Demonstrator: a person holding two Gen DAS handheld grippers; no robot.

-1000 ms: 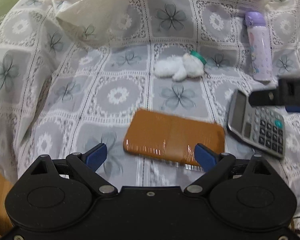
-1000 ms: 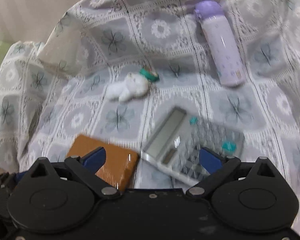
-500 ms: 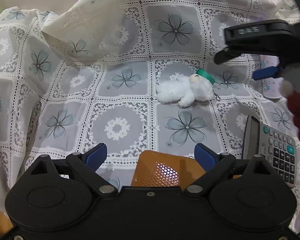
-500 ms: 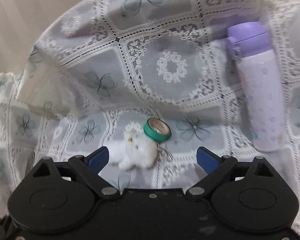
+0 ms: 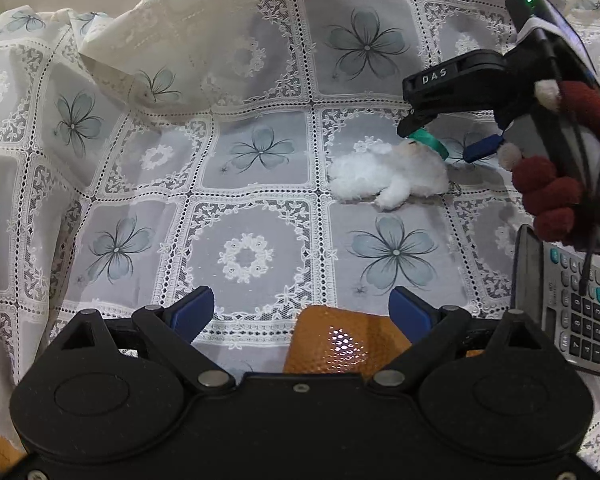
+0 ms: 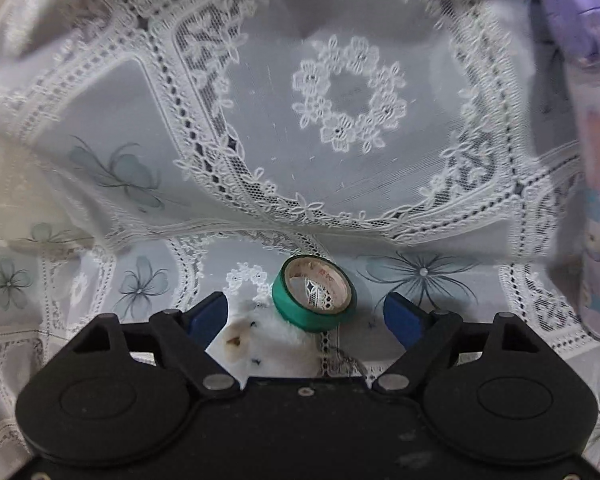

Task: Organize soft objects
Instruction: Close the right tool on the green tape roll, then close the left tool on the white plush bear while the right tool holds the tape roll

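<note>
- Closing in, the right tool has just been narrowing its jaws around the white plush toy and green tape roll, pads not yet pressing.
- Left tool stands apart, empty, lower frame, above the orange pouch.
- Judged: pickup imminent.

Calculator, purple bottle, orange pad on lace cloth.

The left gripper points steeply down, jaws wide apart and empty. The right gripper, held in a red-gloved hand, tilts down, its jaws just closing, pads pressing nothing.
</note>
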